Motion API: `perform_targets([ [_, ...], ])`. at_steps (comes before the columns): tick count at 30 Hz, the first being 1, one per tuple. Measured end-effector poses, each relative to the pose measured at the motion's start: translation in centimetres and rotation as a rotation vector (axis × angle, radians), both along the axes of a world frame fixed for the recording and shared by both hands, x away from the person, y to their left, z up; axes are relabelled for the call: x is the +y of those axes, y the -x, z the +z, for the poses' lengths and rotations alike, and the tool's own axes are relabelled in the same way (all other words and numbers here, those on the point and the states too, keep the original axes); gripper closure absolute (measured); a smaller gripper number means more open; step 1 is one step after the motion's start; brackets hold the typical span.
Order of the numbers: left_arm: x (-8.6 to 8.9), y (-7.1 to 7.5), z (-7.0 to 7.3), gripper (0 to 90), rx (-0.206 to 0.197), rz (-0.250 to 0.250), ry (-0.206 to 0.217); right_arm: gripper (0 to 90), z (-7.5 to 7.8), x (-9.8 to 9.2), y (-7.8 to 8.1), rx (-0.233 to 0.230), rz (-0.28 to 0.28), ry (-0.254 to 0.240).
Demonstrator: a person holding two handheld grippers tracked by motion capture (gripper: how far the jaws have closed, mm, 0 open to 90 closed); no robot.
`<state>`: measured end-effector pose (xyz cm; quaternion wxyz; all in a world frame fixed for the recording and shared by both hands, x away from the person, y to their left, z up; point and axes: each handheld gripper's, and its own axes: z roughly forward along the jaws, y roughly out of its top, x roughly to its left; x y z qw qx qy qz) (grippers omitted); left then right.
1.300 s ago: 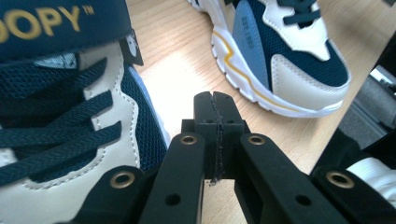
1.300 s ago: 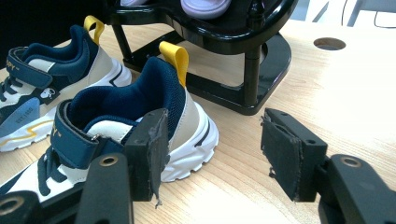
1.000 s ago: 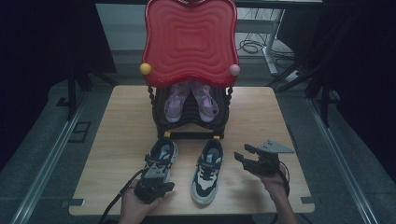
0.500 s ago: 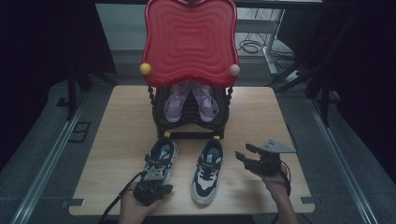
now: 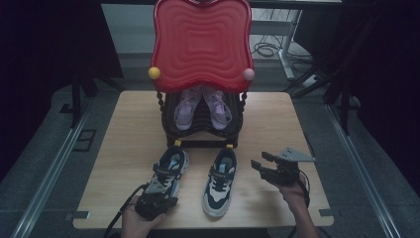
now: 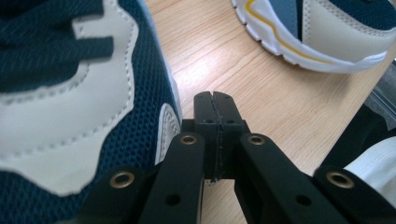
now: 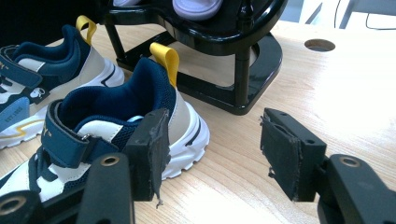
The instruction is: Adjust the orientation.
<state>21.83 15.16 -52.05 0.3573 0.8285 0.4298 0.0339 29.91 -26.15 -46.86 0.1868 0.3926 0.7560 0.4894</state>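
Dark drapes and grey flooring surrounded the pale wooden counter [image 5: 124, 148], where a black shoe rack [image 5: 203, 130] stood at the far middle under a wavy red panel [image 5: 201, 44] with a yellow knob [image 5: 154, 73] and a pink knob [image 5: 248, 74]. A pair of lilac shoes [image 5: 202, 106] sat on the rack. Just in front of the rack lay two navy-and-white sneakers with yellow heel loops, side by side and apart: the left sneaker [image 5: 168, 171] and the right sneaker [image 5: 220, 181]. At the near end of the left sneaker, farthest from the rack, the left claw [image 5: 157, 184] rested with its jaws pressed fully together on nothing; in the left gripper view its tips [image 6: 215, 112] sat over bare wood just beside that sneaker's navy mesh [image 6: 70, 112]. To the right of the right sneaker and clear of it, the right claw [image 5: 261, 162] was held with its jaws spread wide and empty; in the right gripper view it [image 7: 215, 149] pointed at the right sneaker's heel [image 7: 154, 102] and the rack's base [image 7: 243, 88].
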Motion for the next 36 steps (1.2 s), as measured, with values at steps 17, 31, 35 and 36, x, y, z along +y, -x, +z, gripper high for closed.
perform_targets([
  [17, 3.8, 0.2, 0.3, 90.0, -0.003, 0.092, 0.024, 42.4, 0.2, -0.5, 0.0, 0.001, -0.021, -0.019],
  [31, 7.3, -0.3, 0.2, 90.0, -0.013, 0.187, 0.026, 42.8, 0.0, -0.9, -0.2, 0.006, -0.038, -0.029],
  [35, 7.9, -0.7, 0.1, 90.0, -0.008, 0.201, 0.02, 42.9, 0.0, -1.1, -0.1, 0.002, -0.048, -0.034],
  [36, 8.1, -0.8, 0.0, 90.0, -0.008, 0.206, 0.02, 42.9, 0.0, -1.1, -0.1, 0.0, -0.053, -0.036],
])
